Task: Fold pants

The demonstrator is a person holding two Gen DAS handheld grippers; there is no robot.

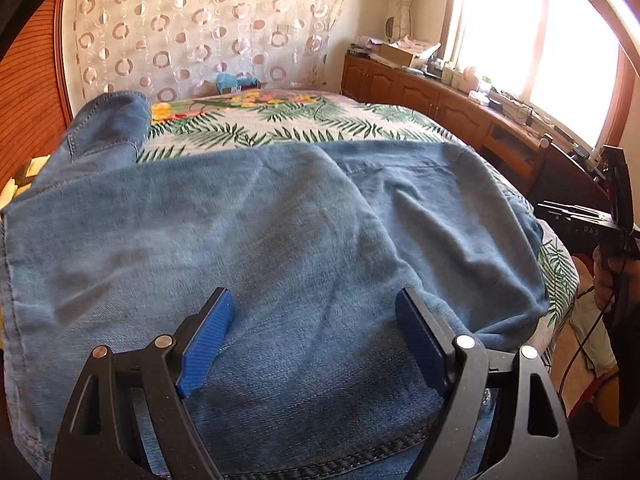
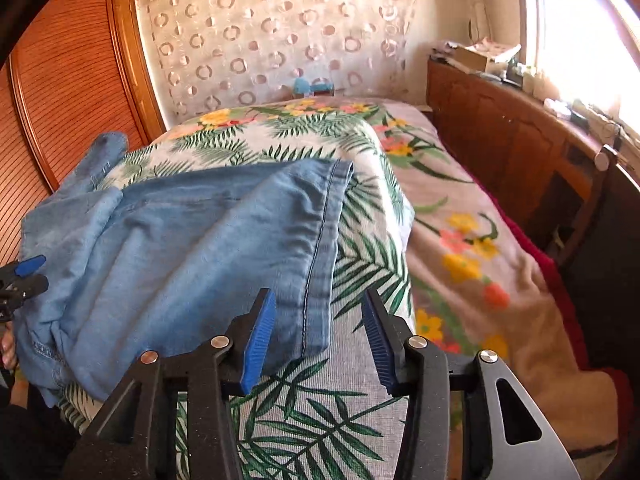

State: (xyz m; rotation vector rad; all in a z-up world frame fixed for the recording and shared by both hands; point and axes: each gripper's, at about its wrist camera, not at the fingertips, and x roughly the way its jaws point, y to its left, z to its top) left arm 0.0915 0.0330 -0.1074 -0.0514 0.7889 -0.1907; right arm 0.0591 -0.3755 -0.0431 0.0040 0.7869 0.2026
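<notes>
Blue denim pants [image 1: 280, 240] lie spread and folded over on the leaf-print bed cover [image 1: 280, 128]. My left gripper [image 1: 316, 320] is open and empty just above the denim near its stitched hem. In the right wrist view the pants [image 2: 180, 248] lie to the left, and their hemmed edge [image 2: 320, 248] runs down between my jaws. My right gripper [image 2: 320, 328] is open and empty over that corner. The other gripper shows at the right edge of the left view [image 1: 592, 220] and at the left edge of the right view [image 2: 24, 276].
A wooden cabinet [image 1: 440, 96] with clutter on top runs along the window side. A louvred wooden wardrobe [image 2: 60, 80] stands on the left. A floral blanket [image 2: 472, 248] hangs over the bed's right side. A patterned curtain [image 1: 200, 32] hangs behind the bed.
</notes>
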